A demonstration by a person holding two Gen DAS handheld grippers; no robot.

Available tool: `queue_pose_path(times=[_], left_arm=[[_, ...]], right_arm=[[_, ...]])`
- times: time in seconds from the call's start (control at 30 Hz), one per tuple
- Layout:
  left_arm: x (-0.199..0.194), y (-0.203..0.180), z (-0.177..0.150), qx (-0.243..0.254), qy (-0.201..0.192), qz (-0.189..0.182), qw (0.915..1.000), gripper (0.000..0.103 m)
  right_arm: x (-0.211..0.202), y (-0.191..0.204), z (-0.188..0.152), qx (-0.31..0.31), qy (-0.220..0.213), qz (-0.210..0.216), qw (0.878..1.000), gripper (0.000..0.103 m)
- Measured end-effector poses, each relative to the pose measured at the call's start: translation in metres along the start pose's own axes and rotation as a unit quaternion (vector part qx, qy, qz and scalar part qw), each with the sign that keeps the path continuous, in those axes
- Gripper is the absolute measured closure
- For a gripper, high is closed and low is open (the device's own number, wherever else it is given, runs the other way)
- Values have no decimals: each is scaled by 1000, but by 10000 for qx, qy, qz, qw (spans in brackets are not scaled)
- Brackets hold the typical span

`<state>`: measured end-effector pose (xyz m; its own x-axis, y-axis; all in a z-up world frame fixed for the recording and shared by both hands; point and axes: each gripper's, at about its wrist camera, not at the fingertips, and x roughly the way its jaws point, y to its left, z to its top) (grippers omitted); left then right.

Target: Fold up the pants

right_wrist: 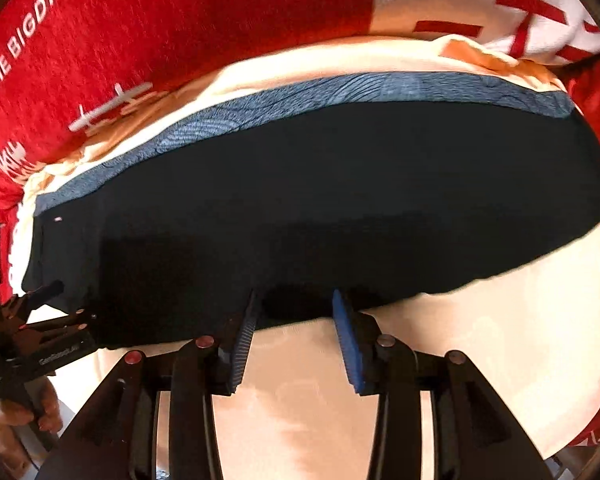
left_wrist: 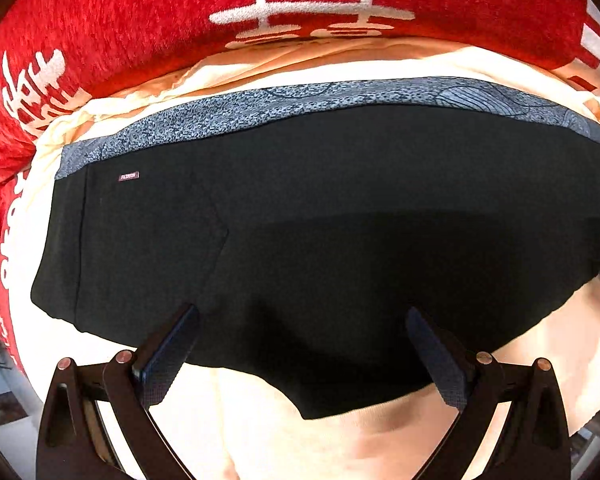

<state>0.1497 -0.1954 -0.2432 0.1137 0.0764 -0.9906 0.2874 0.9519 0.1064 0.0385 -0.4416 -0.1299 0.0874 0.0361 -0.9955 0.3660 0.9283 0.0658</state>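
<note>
Black pants [left_wrist: 340, 220] lie flat and folded on a cream cloth [left_wrist: 540, 360], with a small "FASHION" label [left_wrist: 129, 176] near their left end. My left gripper [left_wrist: 302, 314] hangs over their near edge, jaws wide apart and nothing between them. In the right wrist view the pants [right_wrist: 340, 184] fill the middle. My right gripper [right_wrist: 296, 300] stands partly open over their near hem, and its blue pads [right_wrist: 350, 344] do not press on the cloth. The left gripper [right_wrist: 70, 302] shows at the left edge, held by a hand [right_wrist: 20, 412].
A blue-grey patterned strip [left_wrist: 300, 100] [right_wrist: 340, 88] runs along the far edge of the pants. A red blanket [left_wrist: 140, 20] [right_wrist: 180, 20] with white lettering lies beyond and around the cream cloth [right_wrist: 500, 320]. Bare cream cloth lies in front of the pants.
</note>
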Motion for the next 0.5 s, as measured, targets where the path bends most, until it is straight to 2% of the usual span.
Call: queue_pose_path(times=[0.07,0.2,0.3,0.5], left_arm=[[-16,-7,0,8,-9,-2,10000,0],[-26,-22,6,77,-61,24,9999,0],[-41,-39,3,167,-103,72,9998,0],[-46,-62,12,247,-80,161,9995,0]], right_arm=[[-9,-23,-1,361,-50,42,9993,52],[-22,-71,-2,1021,-72,113,9947,52],[-28,-92,-3,1138,-71,98,9934,51],[-42,-132,0,1159,-116,96,9931,52]])
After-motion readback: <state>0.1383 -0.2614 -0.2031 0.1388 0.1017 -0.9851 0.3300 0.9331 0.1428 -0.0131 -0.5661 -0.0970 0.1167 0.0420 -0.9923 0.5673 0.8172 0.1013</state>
